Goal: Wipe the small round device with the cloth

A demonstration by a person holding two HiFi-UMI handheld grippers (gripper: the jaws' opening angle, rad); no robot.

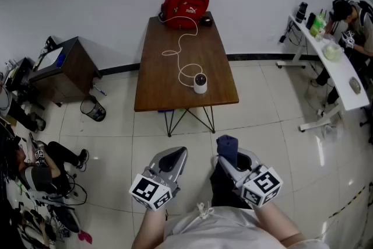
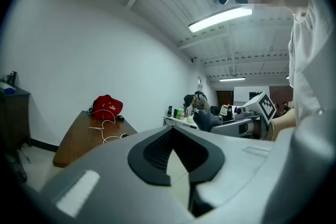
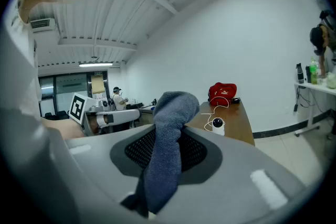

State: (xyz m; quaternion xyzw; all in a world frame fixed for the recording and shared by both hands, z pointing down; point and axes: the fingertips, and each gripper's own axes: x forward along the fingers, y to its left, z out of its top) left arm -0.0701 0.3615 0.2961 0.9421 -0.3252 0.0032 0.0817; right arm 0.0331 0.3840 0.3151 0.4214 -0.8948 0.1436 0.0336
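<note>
At the tabletop's near end, head view: the small round device [image 1: 200, 83] stands upright, white with a dark face. Its cable [image 1: 179, 46] trails back to a red bag [image 1: 185, 7]. We stand on the floor, well apart from the tabletop [image 1: 157, 84].
Head view, grippers: our left gripper [image 1: 176, 153] and right gripper [image 1: 230, 151] hang side by side near our body, both aimed toward the table. The cloth [image 1: 227, 144] sticks up from the right one.
Left gripper view, jaws: clenched together on nothing.
Right gripper view, jaws: grasping the cloth, which bulges over the tips and hangs limp between the pads. The device sits far ahead, untouched.
Handling, cloth: we judge it soft, light and floppy. The rounded bulge at the tips is the part to press on the device.
Handling, device: it looks like smooth, hard plastic and probably light, so we expect it to slide or tip under a wipe, with the cable tugging it. Our left jaws could steady it at the white base, clear of the dark face.
</note>
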